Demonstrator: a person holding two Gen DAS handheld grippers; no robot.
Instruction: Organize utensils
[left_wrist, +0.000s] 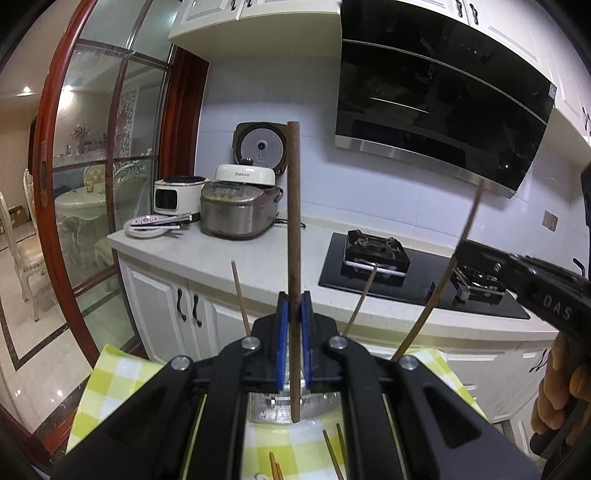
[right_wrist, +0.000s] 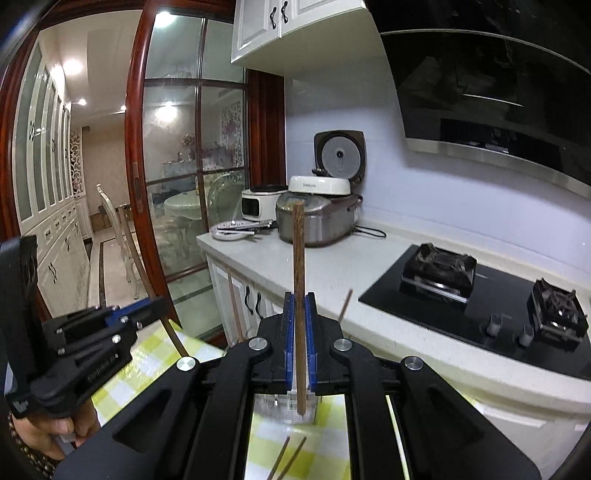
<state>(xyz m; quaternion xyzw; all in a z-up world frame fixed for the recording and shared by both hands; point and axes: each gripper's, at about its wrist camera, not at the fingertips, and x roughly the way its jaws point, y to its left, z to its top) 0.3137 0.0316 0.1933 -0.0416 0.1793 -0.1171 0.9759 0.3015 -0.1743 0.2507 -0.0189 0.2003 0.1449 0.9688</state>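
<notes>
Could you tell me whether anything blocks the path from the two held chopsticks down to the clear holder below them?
Nothing visible does. The left gripper holds one dark brown wooden chopstick upright, the right gripper another; each lower tip hangs just above the clear plastic holder.

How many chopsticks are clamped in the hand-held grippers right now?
2: one upright chopstick in the left hand-held gripper, one chopstick in the right hand-held gripper. Others stand or lie loose; some may be hidden.
</notes>
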